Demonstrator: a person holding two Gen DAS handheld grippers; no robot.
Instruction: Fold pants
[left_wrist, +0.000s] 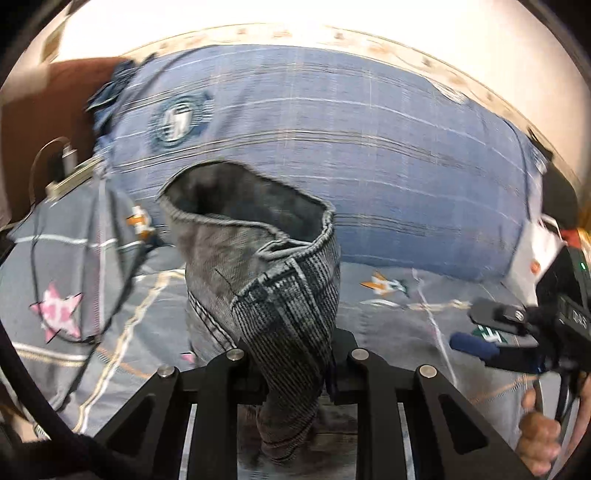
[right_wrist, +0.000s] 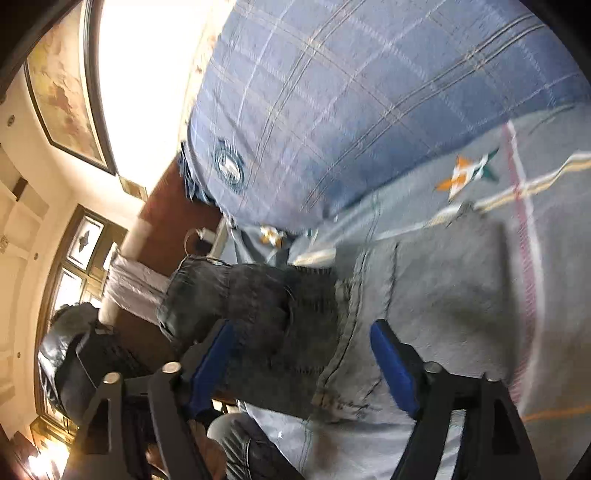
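The left gripper (left_wrist: 295, 373) pinches the pants (left_wrist: 266, 266) to lift a fold, while the right gripper (right_wrist: 303, 365) hovers spread over them, unloaded.

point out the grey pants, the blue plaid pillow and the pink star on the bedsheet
grey pants (left_wrist: 288, 295), left wrist view, on the raised ribbed fold by the waistband
blue plaid pillow (left_wrist: 351, 129), left wrist view, on its front face
pink star (left_wrist: 57, 310), left wrist view, on the star's centre
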